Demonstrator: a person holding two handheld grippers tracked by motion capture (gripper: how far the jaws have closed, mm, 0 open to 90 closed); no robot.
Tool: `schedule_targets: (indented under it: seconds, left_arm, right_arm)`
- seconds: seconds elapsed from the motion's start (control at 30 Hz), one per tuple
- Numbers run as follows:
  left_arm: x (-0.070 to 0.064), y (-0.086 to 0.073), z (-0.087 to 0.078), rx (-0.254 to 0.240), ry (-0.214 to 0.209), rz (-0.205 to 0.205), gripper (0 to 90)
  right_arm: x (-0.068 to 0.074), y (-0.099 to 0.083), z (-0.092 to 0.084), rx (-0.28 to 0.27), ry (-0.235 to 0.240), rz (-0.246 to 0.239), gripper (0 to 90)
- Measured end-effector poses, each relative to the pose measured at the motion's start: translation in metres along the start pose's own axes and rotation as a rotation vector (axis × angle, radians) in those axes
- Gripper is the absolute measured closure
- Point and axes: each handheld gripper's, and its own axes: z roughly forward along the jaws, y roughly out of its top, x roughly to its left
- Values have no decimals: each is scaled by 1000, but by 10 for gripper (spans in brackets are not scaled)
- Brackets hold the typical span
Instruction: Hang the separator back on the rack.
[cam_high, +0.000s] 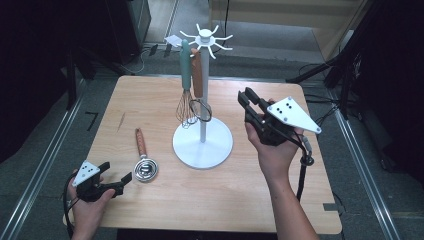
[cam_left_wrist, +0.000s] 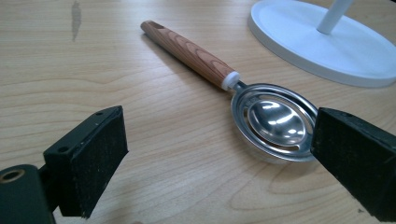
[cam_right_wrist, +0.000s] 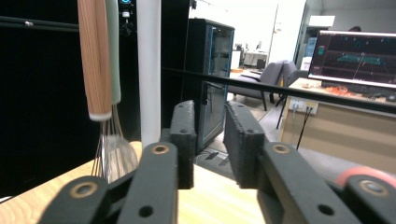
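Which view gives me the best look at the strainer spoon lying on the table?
The left gripper view: the strainer spoon lies close, bowl and wooden handle sharp. The high view shows it small, left of the white stand.

Three utensils: one on the table, two on the rack.

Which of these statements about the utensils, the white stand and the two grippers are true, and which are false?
1. The wooden-handled strainer spoon hangs on the white stand. False: it lies flat on the table.
2. Two utensils hang on the stand. True: a green-handled whisk and a wooden-handled utensil.
3. The left gripper clamps the spoon. False: its jaws stand open, nothing held.
4. The right gripper holds nothing. True.
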Motion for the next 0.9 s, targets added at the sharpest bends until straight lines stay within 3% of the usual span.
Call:
schedule_targets:
  seconds: [0.13,0.27,0.57,0.67,0.8,0.9]
  left_arm:
    - [-3,0,2,13,-6,20,74]
    - [-1,1,3,33,-13,9,144]
    - [-4,1,4,49,-23,35,233]
    - [-5,1,4,58,-32,40,288]
    - [-7,3,10,108,-22,67,404]
    - [-8,4,12,107,-46,59,459]
  right_arm:
    - [-3,-13,-6,20,1,14,687]
    - [-4,-30,-12,50,-3,7,652]
    - [-16,-68,-34,119,-35,31,630]
    - [-20,-80,-40,150,-41,30,627]
    - [-21,-97,-49,180,-49,44,626]
    - [-21,-110,-54,210,-50,49,626]
